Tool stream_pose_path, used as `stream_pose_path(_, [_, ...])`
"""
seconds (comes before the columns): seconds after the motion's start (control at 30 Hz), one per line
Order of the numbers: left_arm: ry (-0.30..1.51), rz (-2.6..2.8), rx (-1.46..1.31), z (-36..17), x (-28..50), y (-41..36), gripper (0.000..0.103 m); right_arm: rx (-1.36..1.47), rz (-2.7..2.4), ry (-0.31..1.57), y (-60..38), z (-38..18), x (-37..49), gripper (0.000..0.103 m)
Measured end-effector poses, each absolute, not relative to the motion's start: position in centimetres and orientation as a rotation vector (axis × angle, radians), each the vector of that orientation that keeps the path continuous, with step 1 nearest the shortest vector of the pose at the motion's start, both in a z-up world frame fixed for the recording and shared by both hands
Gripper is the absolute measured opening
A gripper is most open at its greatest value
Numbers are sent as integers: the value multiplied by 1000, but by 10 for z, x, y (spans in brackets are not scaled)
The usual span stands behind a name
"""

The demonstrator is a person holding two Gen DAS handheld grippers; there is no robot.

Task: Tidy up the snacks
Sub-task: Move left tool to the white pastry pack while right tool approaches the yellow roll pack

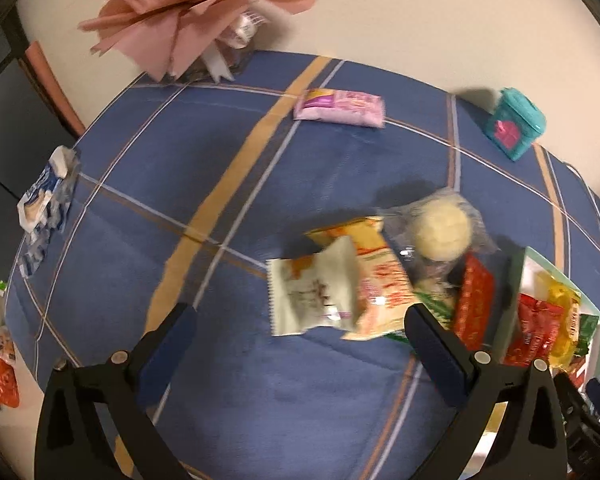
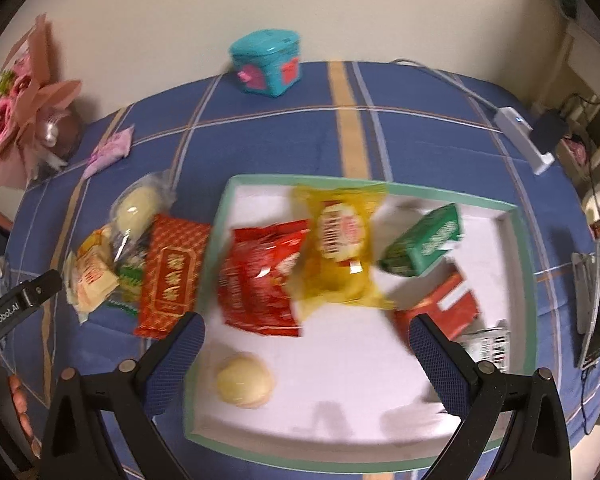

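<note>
The left claw [image 1: 300, 316] hung spread wide above the blue plaid table [image 1: 260, 168], holding nothing, its line aimed at the loose pile of snacks just beyond its fingertips. That pile lay close against the outer left wall of the shallow tray [image 2: 220, 216], probably so that each packet needed only a short carry: a white packet [image 1: 312, 292] lay across an orange-printed one [image 1: 380, 276], with a clear-wrapped pale bun [image 1: 444, 232] and a red patterned bar [image 2: 172, 276] beside them.

The right claw [image 2: 306, 334] was likewise spread and empty, poised over the near part of the tray. Inside the tray lay a red bag [image 2: 260, 280], a yellow packet [image 2: 340, 240] overlapping it, a green box [image 2: 424, 244], a red box [image 2: 440, 304] and an unwrapped-looking pale bun [image 2: 242, 380] near the front edge.

The task looked partly done. A purple packet [image 1: 340, 108] sat well apart towards the far side, and a blue-and-white packet [image 1: 46, 200] lay at the table's left edge, both still outside. The teal tin [image 1: 514, 128] and the pink bouquet [image 1: 188, 12] seemed to be bystanders.
</note>
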State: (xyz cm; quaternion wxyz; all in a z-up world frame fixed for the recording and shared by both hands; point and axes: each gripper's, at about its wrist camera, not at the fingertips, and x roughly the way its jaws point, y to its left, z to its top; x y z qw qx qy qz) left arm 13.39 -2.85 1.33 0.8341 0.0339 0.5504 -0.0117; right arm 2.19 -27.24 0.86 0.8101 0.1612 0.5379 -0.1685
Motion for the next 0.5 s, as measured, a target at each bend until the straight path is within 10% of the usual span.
stream_pose_path(0.5, [1181, 130, -91, 8, 147, 63, 103, 294, -188, 1208, -186, -12, 63, 103])
